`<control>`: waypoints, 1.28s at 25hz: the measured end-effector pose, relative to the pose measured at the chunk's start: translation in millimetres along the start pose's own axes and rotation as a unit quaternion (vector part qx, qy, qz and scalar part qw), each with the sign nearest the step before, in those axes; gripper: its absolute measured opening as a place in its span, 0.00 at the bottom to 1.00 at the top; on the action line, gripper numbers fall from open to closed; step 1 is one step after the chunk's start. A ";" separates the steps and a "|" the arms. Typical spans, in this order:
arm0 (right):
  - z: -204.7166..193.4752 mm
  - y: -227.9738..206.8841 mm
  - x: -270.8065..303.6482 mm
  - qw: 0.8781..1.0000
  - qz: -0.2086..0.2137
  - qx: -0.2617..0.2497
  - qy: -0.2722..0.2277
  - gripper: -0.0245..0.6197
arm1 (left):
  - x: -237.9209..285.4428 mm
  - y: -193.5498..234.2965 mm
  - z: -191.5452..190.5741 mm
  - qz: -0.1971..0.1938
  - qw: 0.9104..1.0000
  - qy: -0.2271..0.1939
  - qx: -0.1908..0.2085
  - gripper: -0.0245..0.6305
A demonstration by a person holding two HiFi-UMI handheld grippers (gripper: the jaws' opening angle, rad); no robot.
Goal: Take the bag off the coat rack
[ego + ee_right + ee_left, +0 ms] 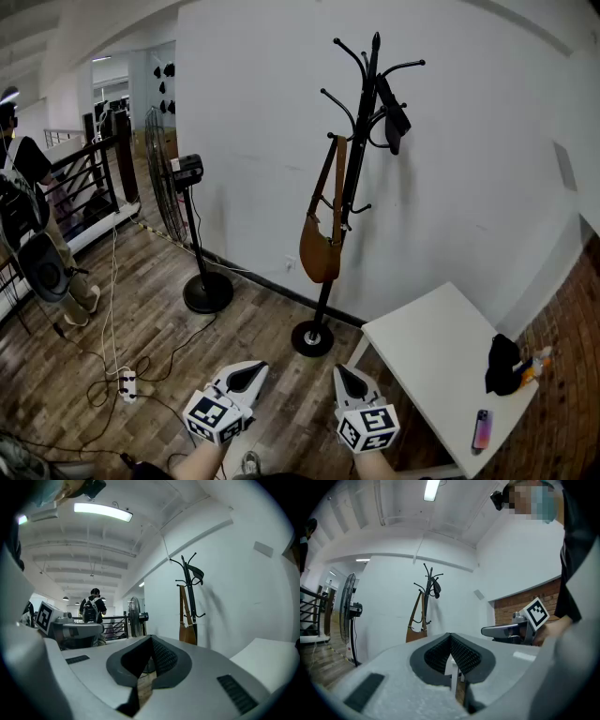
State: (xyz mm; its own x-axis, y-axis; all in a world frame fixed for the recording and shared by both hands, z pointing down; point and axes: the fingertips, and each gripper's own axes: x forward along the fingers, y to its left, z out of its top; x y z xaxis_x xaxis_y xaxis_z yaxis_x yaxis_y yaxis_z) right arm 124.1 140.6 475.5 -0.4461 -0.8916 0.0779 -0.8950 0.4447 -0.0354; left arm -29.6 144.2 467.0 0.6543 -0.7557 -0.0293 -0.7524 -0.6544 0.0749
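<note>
Brown bag (321,251) is seen hung on the coat rack (361,141), flanked by fan (192,234) and white surface (431,342). Left gripper (255,369) and right gripper (346,371) fingers are closed together, empty. Phone (481,428) is shown by head view alone.

I see a white rectangular table (441,347) on the brown wood-plank floor (159,328); a crumpled black cloth (503,364) and a slim purple phone (481,428) lie at that table's right end.
</note>
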 end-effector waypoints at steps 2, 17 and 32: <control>1.5 0.6 5.7 1.000 -0.002 0.001 -0.002 0.04 | 2.6 5.1 -0.6 -0.006 1.000 -0.003 0.006 0.05; -5.1 16.5 51.7 1.000 -0.017 0.020 0.006 0.04 | 4.6 53.1 -19.5 -0.032 0.999 0.005 0.017 0.05; -20.9 14.0 109.8 0.995 -0.080 0.050 0.010 0.31 | 13.3 114.3 -44.5 -0.072 0.995 0.074 0.002 0.55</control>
State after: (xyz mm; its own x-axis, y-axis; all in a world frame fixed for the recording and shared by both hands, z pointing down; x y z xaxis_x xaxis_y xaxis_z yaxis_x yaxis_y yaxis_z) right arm 62.6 50.7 504.4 -0.2978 -0.9481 0.1111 -0.9511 0.2848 -0.1194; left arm -103.5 60.5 519.5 0.7590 -0.6422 0.1068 -0.6503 -0.7557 0.0774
